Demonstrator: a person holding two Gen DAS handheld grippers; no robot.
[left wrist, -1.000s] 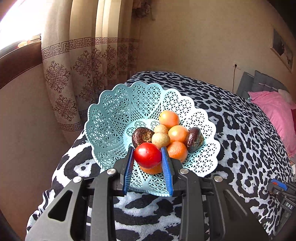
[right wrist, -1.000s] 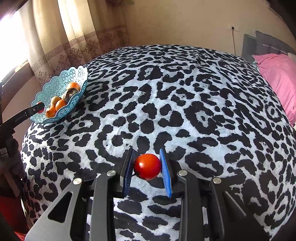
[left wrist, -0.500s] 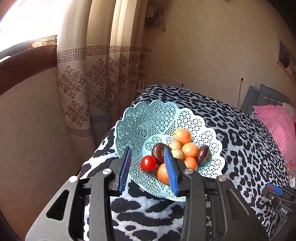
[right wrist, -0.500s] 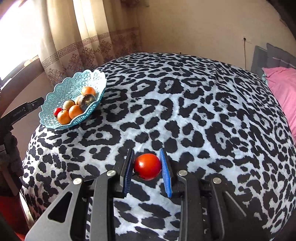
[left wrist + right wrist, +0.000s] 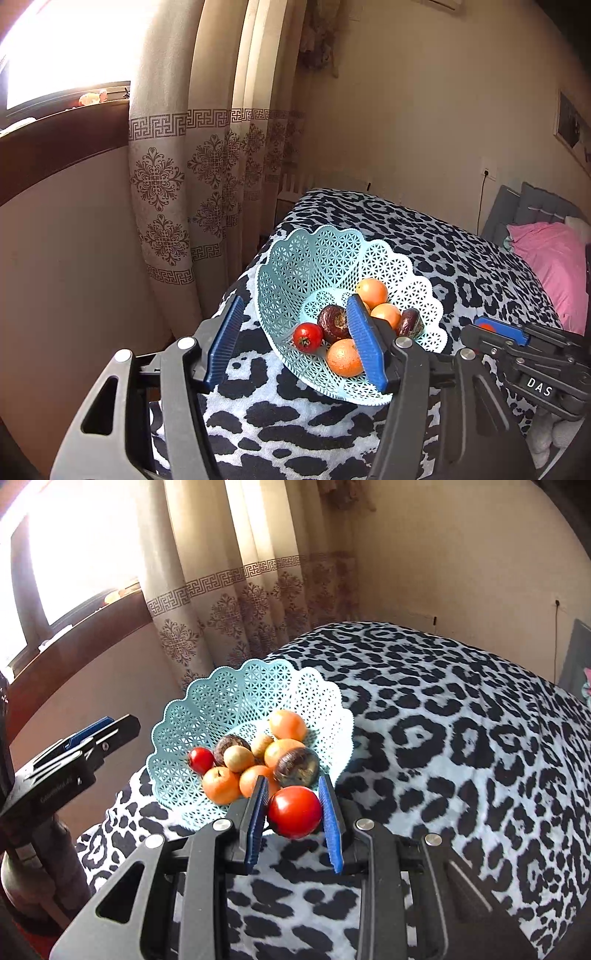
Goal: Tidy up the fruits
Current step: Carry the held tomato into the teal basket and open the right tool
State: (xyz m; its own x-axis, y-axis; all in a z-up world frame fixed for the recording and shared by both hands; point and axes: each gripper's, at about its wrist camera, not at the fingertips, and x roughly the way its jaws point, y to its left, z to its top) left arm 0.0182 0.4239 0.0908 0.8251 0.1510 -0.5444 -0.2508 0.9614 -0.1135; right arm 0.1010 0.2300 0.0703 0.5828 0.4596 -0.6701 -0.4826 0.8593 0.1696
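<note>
My left gripper [image 5: 295, 338] has its fingers spread wide with nothing between them, poised at the near side of the basket [image 5: 295, 266], which sits at the corner of the bed [image 5: 424, 236] nearest the curtain [image 5: 166, 155]. My right gripper [image 5: 293, 808] has its fingers narrowed onto a red tomato [image 5: 294, 811], pressed on both sides by the blue pads and held just above the near rim of the basket [image 5: 221, 701]. Inside the basket lies a smaller tomato [image 5: 200, 759] at the left, beside a dark brown fruit [image 5: 229, 745]. Next to them are two pale round fruits [image 5: 238, 758], several oranges [image 5: 221, 784] and another dark fruit [image 5: 296, 767] closest to my right fingers. In the left view the small tomato [image 5: 307, 336] rests against the basket's near wall, touching the dark fruit [image 5: 332, 322], with an orange [image 5: 343, 357] just beside my right-hand finger pad. The leopard-print cover spreads over the whole bed, and a pink pillow [image 5: 550, 258] lies at its far end.
</note>
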